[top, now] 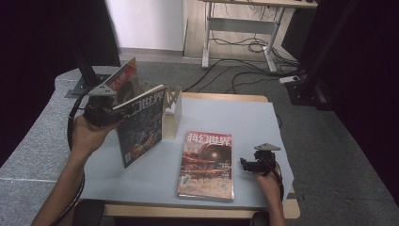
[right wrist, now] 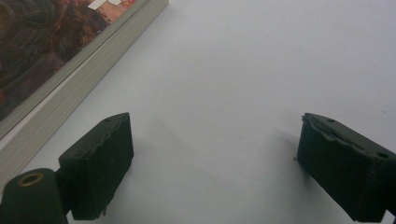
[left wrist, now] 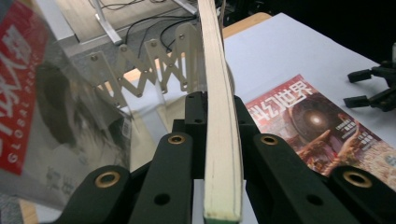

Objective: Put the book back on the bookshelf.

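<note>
The blue-covered magazine [top: 141,125] is held upright over the left part of the bench [top: 244,117], its lower corner near the bench's surface, its top edge clamped in the left tool [top: 106,106]. The left gripper view shows what the high view cannot: the cream page edge [left wrist: 222,140] runs straight up between the two black jaws, which press it from both sides. Just behind it stands a wooden zigzag rack [top: 172,106] at the far left of the bench, and a red-covered magazine [top: 123,77] rises tilted beyond the left tool.

A second magazine [top: 207,165] lies flat at the near middle, its near edge close to the bench's front edge. To its right the right tool [top: 249,165] rests low, jaws spread wide and empty. The right gripper view shows bare grey surface between them and the flat magazine's page block [right wrist: 70,84] just left of the left jaw. The far right of the bench lies open.
</note>
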A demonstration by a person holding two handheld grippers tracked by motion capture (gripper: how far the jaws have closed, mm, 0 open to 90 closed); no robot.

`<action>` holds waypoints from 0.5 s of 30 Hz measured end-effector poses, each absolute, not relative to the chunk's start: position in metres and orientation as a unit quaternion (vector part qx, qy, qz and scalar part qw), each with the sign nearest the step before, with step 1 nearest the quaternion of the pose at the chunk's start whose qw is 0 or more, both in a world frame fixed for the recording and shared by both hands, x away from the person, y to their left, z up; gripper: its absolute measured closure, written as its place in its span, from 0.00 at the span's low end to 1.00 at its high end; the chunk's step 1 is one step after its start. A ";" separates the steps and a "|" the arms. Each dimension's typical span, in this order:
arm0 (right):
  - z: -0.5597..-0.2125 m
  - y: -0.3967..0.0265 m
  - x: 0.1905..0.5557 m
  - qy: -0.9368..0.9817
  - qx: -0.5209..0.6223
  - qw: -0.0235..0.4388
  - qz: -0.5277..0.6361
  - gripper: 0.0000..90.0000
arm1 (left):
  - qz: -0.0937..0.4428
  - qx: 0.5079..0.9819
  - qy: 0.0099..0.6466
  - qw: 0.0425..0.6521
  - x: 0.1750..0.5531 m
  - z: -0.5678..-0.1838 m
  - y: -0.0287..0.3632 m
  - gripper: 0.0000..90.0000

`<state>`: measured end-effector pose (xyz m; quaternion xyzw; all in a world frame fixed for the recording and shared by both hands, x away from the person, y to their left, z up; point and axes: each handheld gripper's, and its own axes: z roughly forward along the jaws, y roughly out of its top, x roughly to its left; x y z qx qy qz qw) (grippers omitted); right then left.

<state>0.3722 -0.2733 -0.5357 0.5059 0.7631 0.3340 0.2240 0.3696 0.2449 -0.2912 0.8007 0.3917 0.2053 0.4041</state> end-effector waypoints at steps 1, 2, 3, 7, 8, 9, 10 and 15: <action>-0.536 -0.273 0.372 0.763 0.506 0.223 0.334 0.11 | 0.206 0.800 0.393 0.404 0.370 -0.291 0.246 0.92; -0.536 -0.273 0.372 0.763 0.507 0.223 0.334 0.11 | 0.207 0.799 0.396 0.403 0.371 -0.291 0.247 0.92; -0.536 -0.273 0.372 0.763 0.506 0.223 0.334 0.11 | 0.209 0.799 0.397 0.401 0.371 -0.291 0.248 0.92; -0.536 -0.273 0.372 0.763 0.507 0.223 0.334 0.11 | 0.215 0.795 0.403 0.399 0.373 -0.290 0.251 0.92; -0.536 -0.273 0.372 0.763 0.506 0.223 0.335 0.11 | 0.217 0.794 0.404 0.398 0.373 -0.290 0.252 0.92; -0.536 -0.273 0.372 0.763 0.507 0.223 0.335 0.11 | 0.219 0.793 0.406 0.397 0.374 -0.290 0.254 0.92; -0.536 -0.273 0.372 0.763 0.507 0.223 0.335 0.11 | 0.221 0.792 0.408 0.397 0.374 -0.289 0.255 0.92; -0.536 -0.273 0.372 0.763 0.506 0.223 0.335 0.11 | 0.228 0.786 0.417 0.396 0.378 -0.288 0.258 0.92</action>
